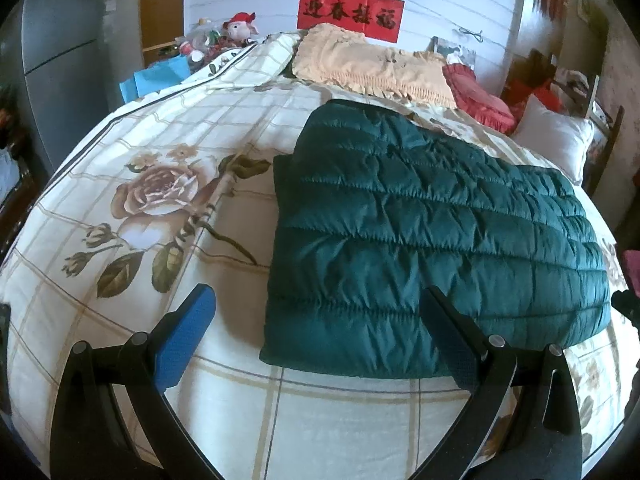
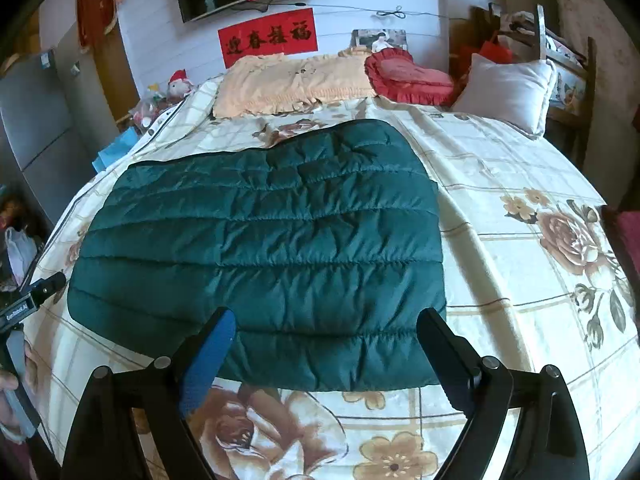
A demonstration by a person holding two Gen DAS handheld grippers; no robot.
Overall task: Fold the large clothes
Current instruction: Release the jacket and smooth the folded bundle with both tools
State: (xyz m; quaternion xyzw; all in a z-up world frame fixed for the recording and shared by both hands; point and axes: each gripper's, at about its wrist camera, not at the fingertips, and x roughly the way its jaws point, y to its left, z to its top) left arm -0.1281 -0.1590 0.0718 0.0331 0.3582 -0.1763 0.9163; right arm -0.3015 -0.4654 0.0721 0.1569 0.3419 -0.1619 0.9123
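Green puffy jacket [image 2: 256, 248] lying flat on flowery bedspread [image 2: 500, 240], ready for folding. Left gripper [image 1: 320, 320] at 6 o'clock, right gripper [image 2: 324, 344] too, both wide open, holding nothing.

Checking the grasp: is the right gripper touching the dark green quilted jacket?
Cannot tell. In the right wrist view the right gripper stands open over the dark green quilted jacket's near edge; no contact or gap shows plainly.

We see a dark green quilted jacket [image 2: 256, 248] on a cream checked bedspread [image 2: 500, 248] with brown roses.
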